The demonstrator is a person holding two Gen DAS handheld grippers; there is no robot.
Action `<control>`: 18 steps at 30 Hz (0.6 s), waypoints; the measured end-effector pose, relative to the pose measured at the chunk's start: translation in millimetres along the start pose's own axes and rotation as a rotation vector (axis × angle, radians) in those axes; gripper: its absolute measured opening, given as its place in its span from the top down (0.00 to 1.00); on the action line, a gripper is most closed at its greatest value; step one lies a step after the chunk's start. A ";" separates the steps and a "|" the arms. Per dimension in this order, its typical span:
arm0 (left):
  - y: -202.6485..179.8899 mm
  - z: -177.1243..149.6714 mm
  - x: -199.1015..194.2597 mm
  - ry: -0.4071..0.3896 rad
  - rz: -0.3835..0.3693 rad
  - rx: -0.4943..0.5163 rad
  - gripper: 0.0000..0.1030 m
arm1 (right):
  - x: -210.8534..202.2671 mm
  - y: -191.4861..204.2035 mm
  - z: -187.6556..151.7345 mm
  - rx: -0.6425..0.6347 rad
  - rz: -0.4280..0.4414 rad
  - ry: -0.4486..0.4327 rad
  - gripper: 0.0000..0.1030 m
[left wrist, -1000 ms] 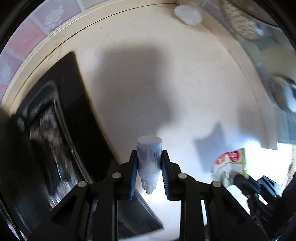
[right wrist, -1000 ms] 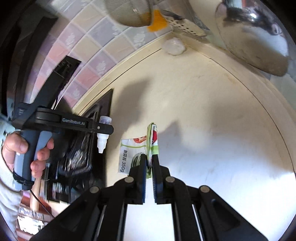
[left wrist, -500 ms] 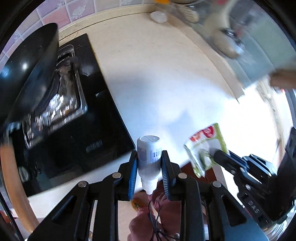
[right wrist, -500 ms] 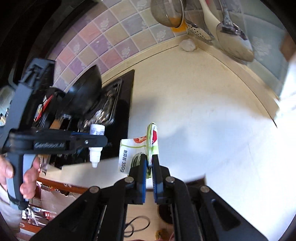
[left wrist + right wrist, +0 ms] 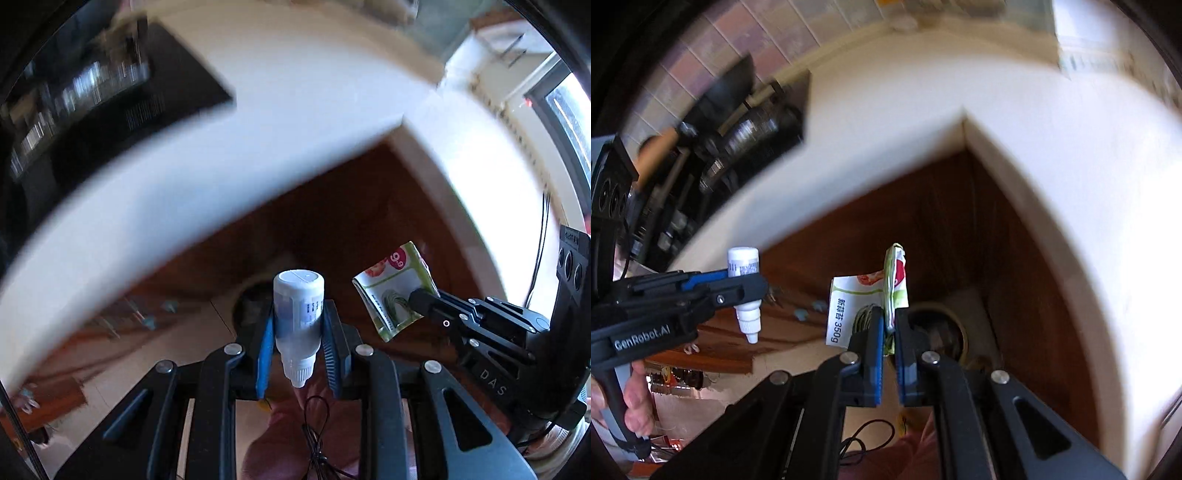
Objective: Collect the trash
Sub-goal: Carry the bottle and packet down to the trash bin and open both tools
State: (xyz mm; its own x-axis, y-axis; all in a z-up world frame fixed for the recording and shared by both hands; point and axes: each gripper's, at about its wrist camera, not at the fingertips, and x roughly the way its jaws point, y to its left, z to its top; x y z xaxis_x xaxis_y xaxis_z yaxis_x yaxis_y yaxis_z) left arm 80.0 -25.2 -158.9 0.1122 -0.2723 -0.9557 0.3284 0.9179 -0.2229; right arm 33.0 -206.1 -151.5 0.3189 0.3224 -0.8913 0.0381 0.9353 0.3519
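Both claws are pointing steeply down past the counter edge [image 5: 221,192]: left claw [image 5: 298,332] clamping a dropper bottle [image 5: 298,314], right claw [image 5: 889,332] pinching a food wrapper [image 5: 864,306], open floor [image 5: 177,354] below.

- "GenRobot.AI" stands in pale letters along the black body of the left gripper [image 5: 748,291].
- "DAS" stands on the right gripper [image 5: 415,299].
- "350g" beside Chinese characters, too small to read, on the food packet [image 5: 849,310].
- Printing on the small bottle [image 5: 298,314] is illegible.
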 end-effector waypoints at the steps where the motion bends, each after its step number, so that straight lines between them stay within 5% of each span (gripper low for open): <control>1: 3.7 -8.1 14.5 0.022 -0.007 -0.005 0.78 | 8.2 -2.5 -9.9 0.011 -0.005 0.022 0.95; 11: 33.6 -60.1 189.2 0.099 -0.077 0.001 0.78 | 149.6 -40.6 -76.2 0.018 -0.059 0.196 0.95; 18: 60.7 -80.4 292.7 0.101 -0.044 -0.015 0.78 | 258.9 -61.9 -100.2 -0.031 -0.079 0.263 0.95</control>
State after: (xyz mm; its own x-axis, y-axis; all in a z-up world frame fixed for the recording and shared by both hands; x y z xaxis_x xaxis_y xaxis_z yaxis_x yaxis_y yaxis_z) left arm 57.4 -25.9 -467.6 0.0023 -0.2830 -0.9591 0.3169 0.9099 -0.2677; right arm 18.3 -165.9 -432.6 0.0595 0.2709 -0.9608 0.0230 0.9618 0.2726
